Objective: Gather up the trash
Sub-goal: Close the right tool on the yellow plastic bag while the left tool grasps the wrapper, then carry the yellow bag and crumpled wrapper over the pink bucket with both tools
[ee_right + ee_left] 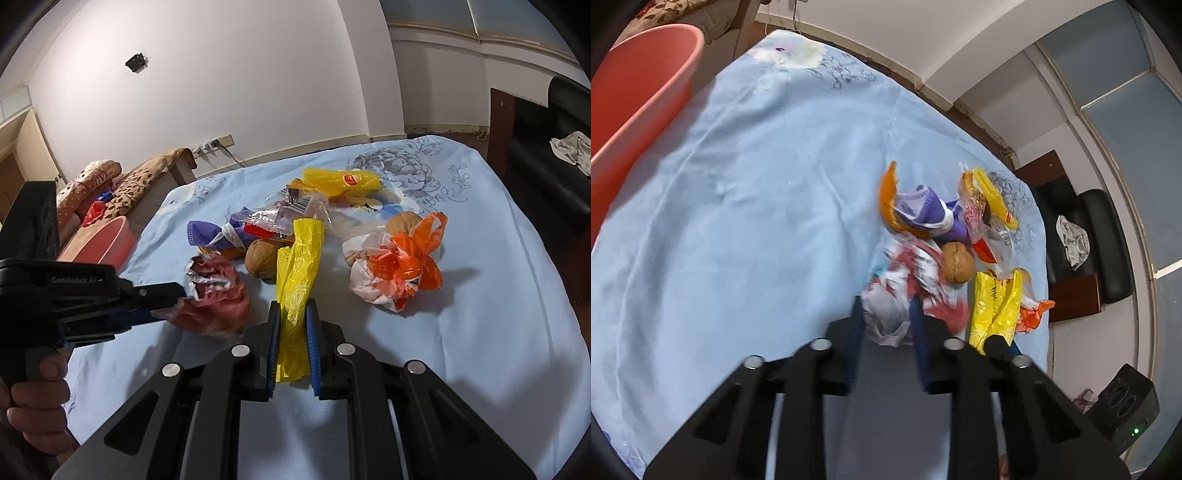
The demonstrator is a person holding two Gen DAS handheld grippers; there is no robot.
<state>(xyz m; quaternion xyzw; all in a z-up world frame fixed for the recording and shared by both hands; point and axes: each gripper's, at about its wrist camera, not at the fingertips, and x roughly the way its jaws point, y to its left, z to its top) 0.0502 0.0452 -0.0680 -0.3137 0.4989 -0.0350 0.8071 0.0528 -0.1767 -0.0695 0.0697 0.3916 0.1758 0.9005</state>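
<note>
A heap of trash lies on the table's light blue cloth (738, 221). My left gripper (886, 314) is shut on a crumpled red and white wrapper (886, 321); the right wrist view shows the same wrapper (218, 295) at the tips of the left gripper (173, 302). My right gripper (293, 317) is shut on a long yellow plastic bag (299, 266). This yellow bag (997, 302) lies just right of the left gripper. Behind them sit a walnut (262, 260), a purple wrapper (210, 232), a yellow packet (340, 181) and an orange and white bag (402, 266).
A pink basin (639, 96) stands off the table's far left edge. A black chair with a rag (1071, 240) is on the right, beyond the table edge. A second walnut (404, 223) lies behind the orange bag. A person's hand (37, 398) holds the left gripper's handle.
</note>
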